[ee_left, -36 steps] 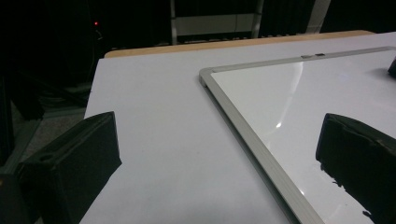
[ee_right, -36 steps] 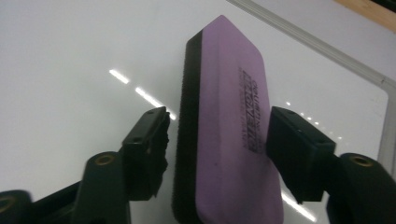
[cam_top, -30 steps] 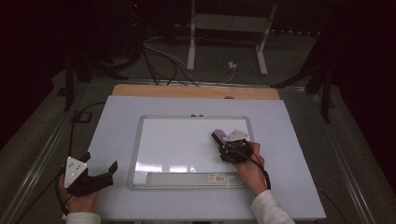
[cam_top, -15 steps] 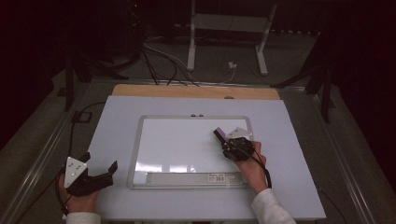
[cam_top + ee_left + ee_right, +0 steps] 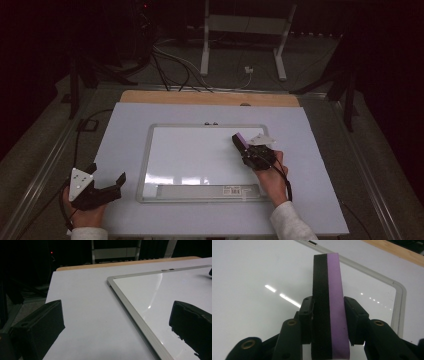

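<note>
A white dry-erase board (image 5: 200,126) with a silver frame lies flat on the pale table cover. My right gripper (image 5: 246,148) rests over the board's right part, shut on a block eraser (image 5: 239,140) with a black side and a purple side. Its jaws have just been closing. In the right gripper view both pads (image 5: 308,312) press the eraser (image 5: 334,277), which stands on edge above the board (image 5: 249,277). My left gripper (image 5: 107,175) hovers open at the table's front left, off the board. Nothing sits between its jaws (image 5: 115,322), which look across the board's near corner (image 5: 111,280).
A wooden strip (image 5: 210,97) runs along the table's far edge. Beyond it stand a metal stand (image 5: 245,25) and loose cables (image 5: 170,60) on the dark floor. A printed label strip (image 5: 210,190) lines the board's near edge.
The right gripper's jaws have come together on the eraser while that hand shifted slightly. The left hand and gripper have kept still.
</note>
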`<control>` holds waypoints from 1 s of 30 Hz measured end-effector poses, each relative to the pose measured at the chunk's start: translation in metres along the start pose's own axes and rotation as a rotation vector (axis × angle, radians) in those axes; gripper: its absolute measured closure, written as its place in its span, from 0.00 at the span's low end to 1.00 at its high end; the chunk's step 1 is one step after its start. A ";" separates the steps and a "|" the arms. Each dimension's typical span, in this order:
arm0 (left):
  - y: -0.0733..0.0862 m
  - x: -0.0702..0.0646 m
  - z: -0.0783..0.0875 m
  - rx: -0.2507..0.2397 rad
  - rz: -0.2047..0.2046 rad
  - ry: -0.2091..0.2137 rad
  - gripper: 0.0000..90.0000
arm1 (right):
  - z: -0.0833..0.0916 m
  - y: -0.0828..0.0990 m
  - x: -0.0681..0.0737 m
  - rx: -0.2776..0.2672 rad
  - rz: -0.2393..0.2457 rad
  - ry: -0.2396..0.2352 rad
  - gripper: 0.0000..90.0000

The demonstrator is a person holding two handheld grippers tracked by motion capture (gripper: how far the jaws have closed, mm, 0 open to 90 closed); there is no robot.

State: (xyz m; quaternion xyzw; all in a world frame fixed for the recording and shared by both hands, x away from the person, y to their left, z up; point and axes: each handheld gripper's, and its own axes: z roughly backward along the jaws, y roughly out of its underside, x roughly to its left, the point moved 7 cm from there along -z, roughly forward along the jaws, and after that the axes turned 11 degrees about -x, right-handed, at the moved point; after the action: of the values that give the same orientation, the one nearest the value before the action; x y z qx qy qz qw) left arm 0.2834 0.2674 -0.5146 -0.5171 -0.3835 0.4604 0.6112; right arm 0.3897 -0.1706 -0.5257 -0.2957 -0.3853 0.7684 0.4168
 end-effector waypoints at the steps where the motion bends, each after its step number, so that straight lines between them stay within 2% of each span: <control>1: 0.000 0.000 0.000 0.000 0.000 0.000 0.01 | 0.000 -0.001 -0.001 -0.003 -0.007 0.002 0.70; 9: 0.000 0.000 0.000 0.001 0.000 0.000 0.01 | 0.003 -0.008 -0.010 -0.042 -0.050 0.031 0.71; 22: 0.000 0.001 0.000 0.000 0.001 0.000 0.01 | -0.004 -0.011 -0.030 -0.061 -0.150 0.099 0.71; 30: 0.000 0.000 0.000 0.000 0.001 0.001 0.01 | -0.005 -0.010 -0.042 -0.063 -0.176 0.128 0.71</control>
State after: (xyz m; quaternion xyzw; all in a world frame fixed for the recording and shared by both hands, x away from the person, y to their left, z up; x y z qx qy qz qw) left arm 0.2835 0.2678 -0.5148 -0.5176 -0.3831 0.4605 0.6110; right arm 0.4178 -0.2015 -0.5147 -0.3220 -0.4062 0.6959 0.4970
